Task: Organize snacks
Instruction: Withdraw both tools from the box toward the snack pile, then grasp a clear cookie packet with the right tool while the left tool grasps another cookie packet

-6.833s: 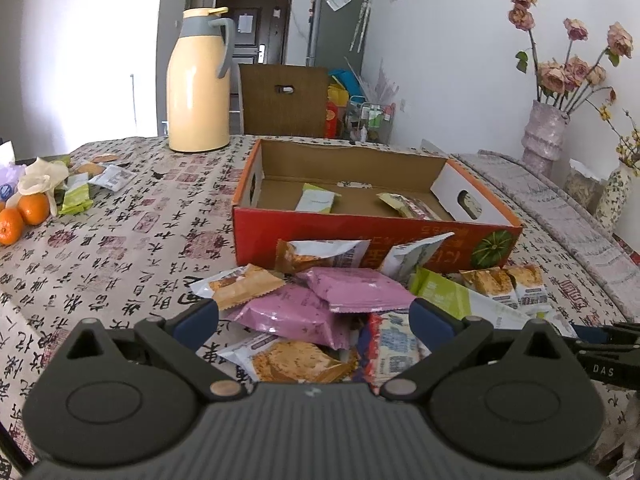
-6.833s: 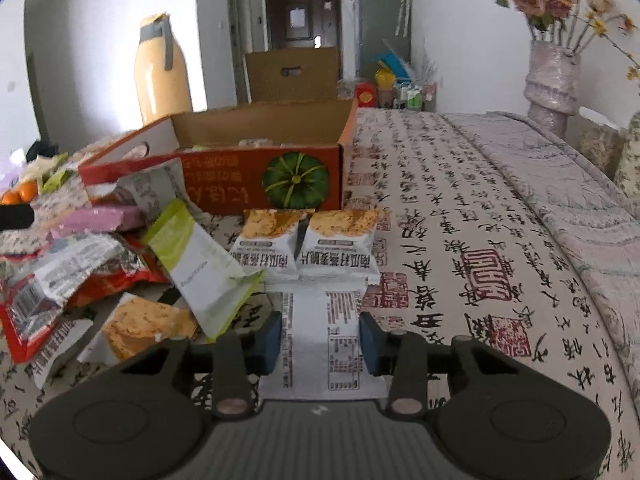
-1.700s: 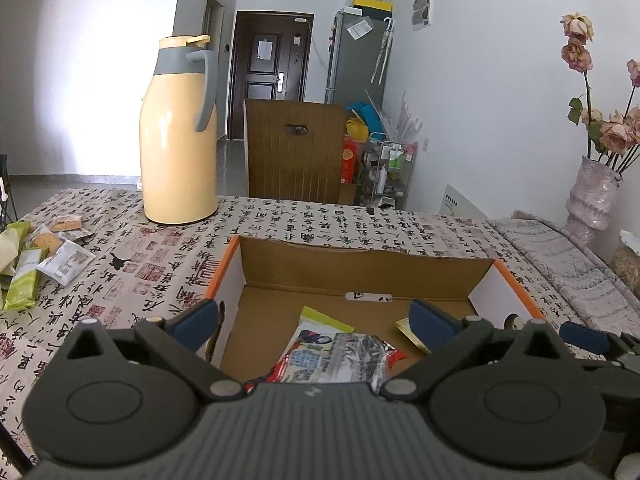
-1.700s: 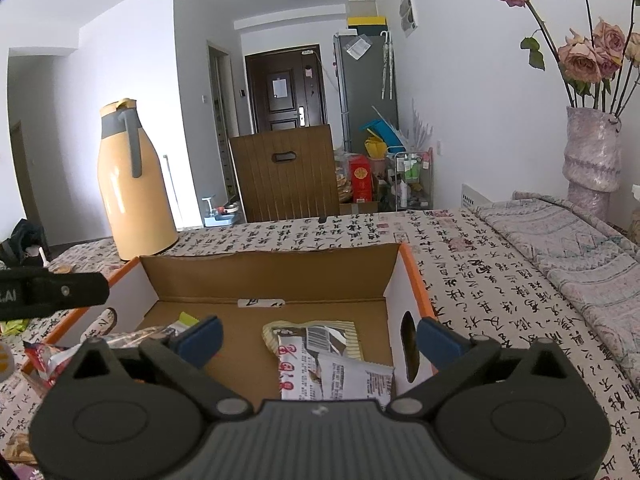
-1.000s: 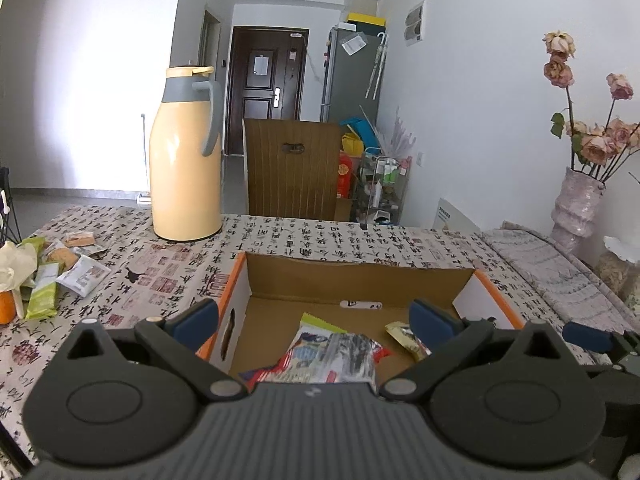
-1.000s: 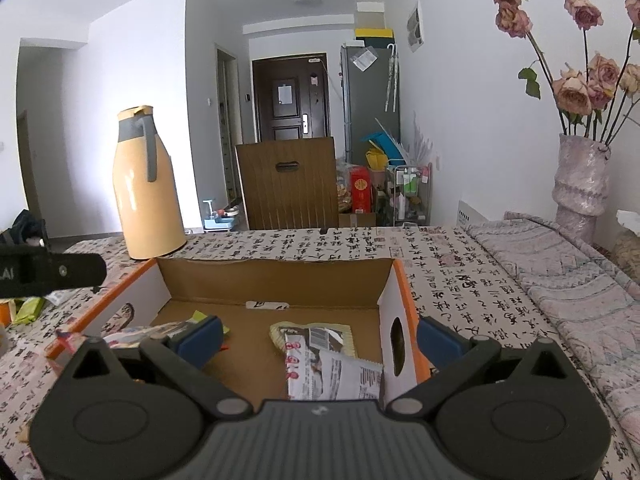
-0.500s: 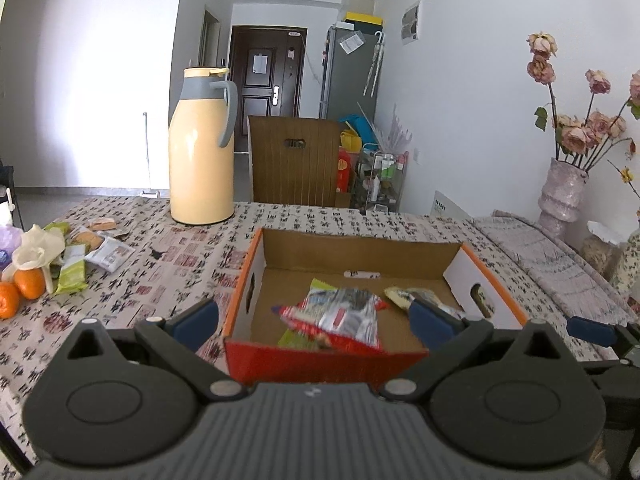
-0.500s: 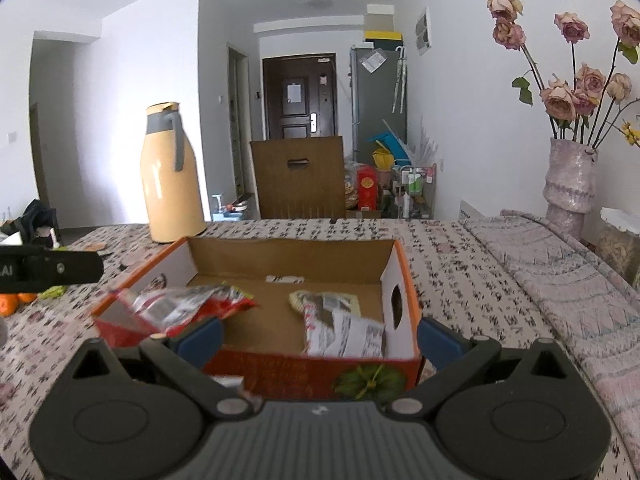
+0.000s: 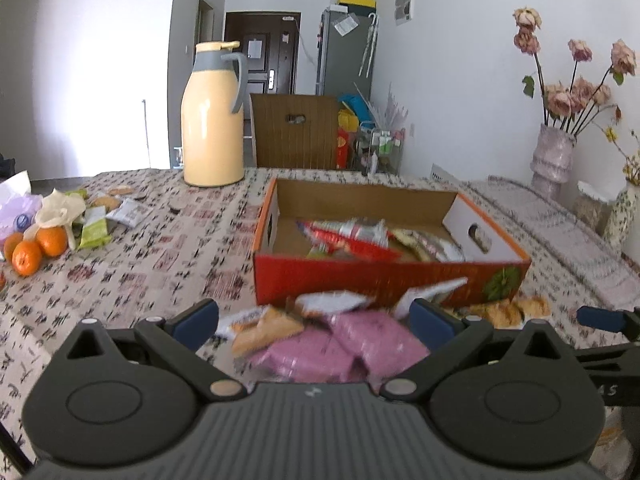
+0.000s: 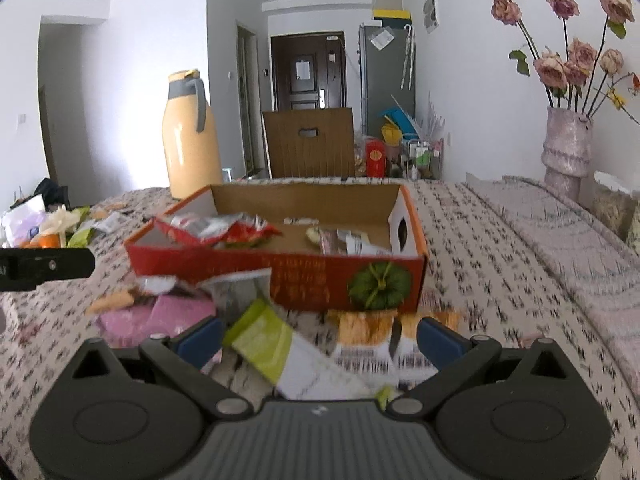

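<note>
An open red cardboard box (image 9: 384,276) (image 10: 304,276) stands on the patterned tablecloth. A red-and-silver snack packet (image 9: 352,236) (image 10: 220,228) and other packets lie inside it. In front of the box lies a pile of snacks: pink packets (image 9: 340,348) (image 10: 160,312), a biscuit packet (image 9: 264,324), a green-and-white packet (image 10: 288,356) and two orange-topped packets (image 10: 372,336). My left gripper (image 9: 312,320) is open and empty above the pink packets. My right gripper (image 10: 318,338) is open and empty above the green-and-white packet.
A yellow thermos jug (image 9: 212,116) (image 10: 192,136) stands behind the box. Oranges (image 9: 36,248) and small snacks (image 9: 96,220) lie at the far left. A vase of dried roses (image 10: 566,148) stands at the right. A brown chair back (image 9: 296,132) is behind the table.
Both grippers have pulled back from over the box and come down toward the snack pile in front of it. The packets each one carried now lie inside the box.
</note>
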`<act>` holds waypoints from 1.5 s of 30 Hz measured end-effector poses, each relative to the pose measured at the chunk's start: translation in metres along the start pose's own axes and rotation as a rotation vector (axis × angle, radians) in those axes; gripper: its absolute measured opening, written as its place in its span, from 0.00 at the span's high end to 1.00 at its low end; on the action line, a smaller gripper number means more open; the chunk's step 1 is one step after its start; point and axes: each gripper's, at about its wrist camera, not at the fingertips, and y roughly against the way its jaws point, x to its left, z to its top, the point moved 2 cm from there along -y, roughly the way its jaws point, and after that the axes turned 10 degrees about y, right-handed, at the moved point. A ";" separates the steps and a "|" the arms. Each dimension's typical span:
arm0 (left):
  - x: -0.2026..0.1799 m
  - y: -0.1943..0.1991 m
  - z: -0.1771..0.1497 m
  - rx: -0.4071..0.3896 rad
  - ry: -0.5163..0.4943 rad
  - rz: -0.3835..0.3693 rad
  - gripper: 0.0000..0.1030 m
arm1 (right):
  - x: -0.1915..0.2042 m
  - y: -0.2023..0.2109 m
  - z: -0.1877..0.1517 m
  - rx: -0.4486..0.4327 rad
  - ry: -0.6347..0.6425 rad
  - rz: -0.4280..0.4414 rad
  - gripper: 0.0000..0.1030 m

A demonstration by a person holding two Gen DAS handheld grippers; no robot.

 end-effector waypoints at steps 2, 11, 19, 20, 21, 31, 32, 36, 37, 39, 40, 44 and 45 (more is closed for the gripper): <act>0.004 0.002 -0.008 0.013 -0.001 0.001 0.00 | 0.002 0.004 -0.008 0.013 0.001 0.004 0.00; 0.016 0.008 -0.036 0.075 0.001 -0.005 0.00 | 0.009 0.014 -0.039 0.074 -0.036 0.032 0.00; 0.016 0.007 -0.041 0.090 0.002 -0.007 0.00 | 0.019 0.008 -0.042 0.086 -0.056 0.069 0.00; 0.016 0.007 -0.041 0.092 0.005 -0.007 0.00 | 0.020 0.006 -0.042 0.090 -0.059 0.068 0.01; 0.017 0.007 -0.042 0.094 0.007 -0.006 0.00 | 0.021 0.003 -0.042 0.095 -0.066 0.069 0.02; 0.018 0.005 -0.047 0.117 0.018 -0.010 0.00 | 0.034 -0.012 -0.046 0.133 -0.069 0.085 0.39; 0.018 0.005 -0.047 0.118 0.018 -0.011 0.00 | 0.034 -0.011 -0.047 0.130 -0.068 0.084 0.41; 0.016 0.004 -0.048 0.126 0.021 -0.009 0.00 | 0.037 -0.007 -0.048 0.108 -0.055 0.079 0.49; 0.015 0.004 -0.049 0.128 0.023 -0.009 0.00 | 0.037 -0.005 -0.047 0.097 -0.052 0.080 0.53; 0.014 0.004 -0.049 0.132 0.024 -0.007 0.00 | 0.037 -0.001 -0.046 0.087 -0.053 0.085 0.57; 0.014 0.004 -0.050 0.133 0.025 -0.006 0.00 | 0.037 0.000 -0.046 0.085 -0.054 0.087 0.58; 0.011 0.005 -0.051 0.139 0.028 -0.003 0.00 | 0.035 0.005 -0.047 0.070 -0.062 0.090 0.61; 0.010 0.006 -0.051 0.140 0.028 -0.003 0.00 | 0.034 0.008 -0.047 0.064 -0.064 0.090 0.61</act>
